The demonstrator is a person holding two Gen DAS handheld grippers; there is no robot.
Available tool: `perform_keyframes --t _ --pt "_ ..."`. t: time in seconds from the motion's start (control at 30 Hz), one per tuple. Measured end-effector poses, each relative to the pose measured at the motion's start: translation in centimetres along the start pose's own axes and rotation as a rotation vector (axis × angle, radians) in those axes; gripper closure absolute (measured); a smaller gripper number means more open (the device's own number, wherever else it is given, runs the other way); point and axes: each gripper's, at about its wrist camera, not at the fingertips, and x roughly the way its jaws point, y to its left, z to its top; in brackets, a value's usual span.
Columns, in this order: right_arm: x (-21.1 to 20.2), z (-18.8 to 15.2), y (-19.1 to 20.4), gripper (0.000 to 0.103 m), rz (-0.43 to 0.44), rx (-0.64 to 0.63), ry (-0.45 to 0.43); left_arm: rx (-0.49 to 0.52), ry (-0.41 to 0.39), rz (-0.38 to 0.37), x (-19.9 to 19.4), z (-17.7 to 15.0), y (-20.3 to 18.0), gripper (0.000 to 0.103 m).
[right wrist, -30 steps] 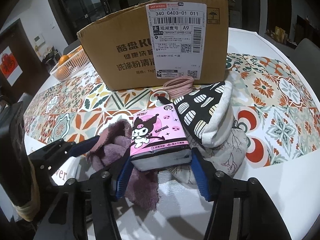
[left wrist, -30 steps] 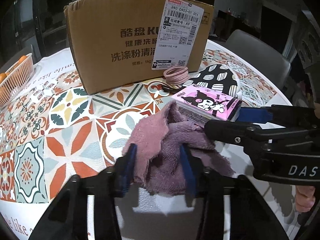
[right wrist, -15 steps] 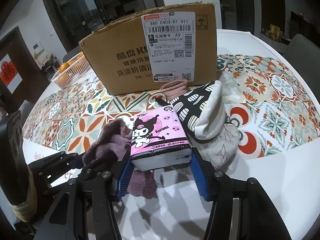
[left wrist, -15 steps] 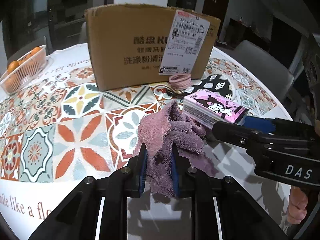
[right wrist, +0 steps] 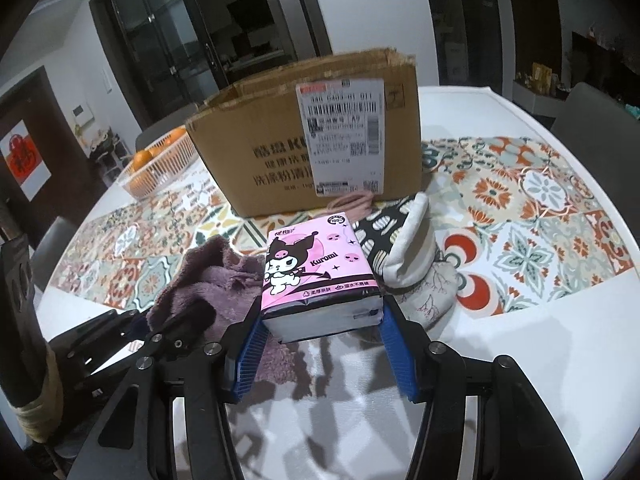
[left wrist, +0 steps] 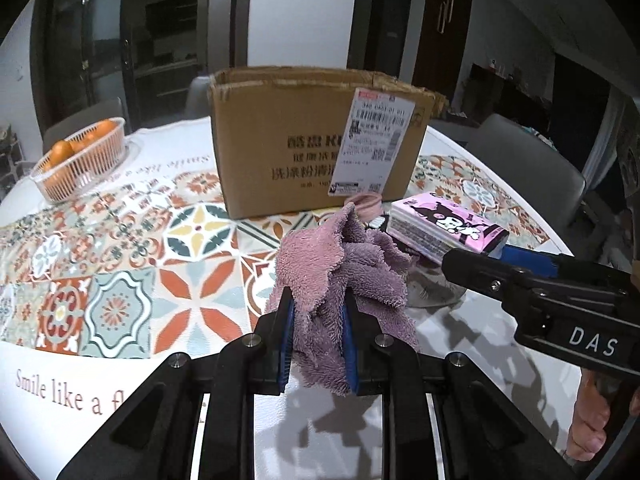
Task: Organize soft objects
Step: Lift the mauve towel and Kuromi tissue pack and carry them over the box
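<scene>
Left claw (left wrist: 316, 336) is clamped tight on the fluffy purple terry towel (left wrist: 340, 268); a sec ago its blue pads stood wider w/ the towel loose between them. Towel now hangs bunched off the round counter with patterned tile cloth (left wrist: 120, 272), lifted vs. earlier. Right claw (right wrist: 320, 344) grips the pink Kuromi tissue pack (right wrist: 316, 272) (same hold as before), also raised, at 3 o'clock of the towel. Brown cardboard box with shipping label (right wrist: 304, 152) sits at 12 o'clock, looking farther off. Black-and-cream patterned fabric pouch (right wrist: 400, 248) lies at 2 o'clock of the pack.
</scene>
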Motion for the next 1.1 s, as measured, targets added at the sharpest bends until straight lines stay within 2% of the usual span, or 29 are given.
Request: perform_keyframes --t 0.4,0.6,1.1 --pt "-3.7 1.0 1.0 0.047 0.018 -0.005 -0.100 -0.005 -0.119 0.050 -4.3 2.0 -0.2 0.081" --pt "-5.6 2.0 1.6 0.047 0.016 -0.011 -0.177 -0.003 -0.196 0.076 -6.3 3.6 -0.2 0.081" --pt "-9.2 4.7 2.7 0.047 0.030 -0.017 -0.315 0.012 -0.365 0.105 -10.6 7.2 -0.2 0.081"
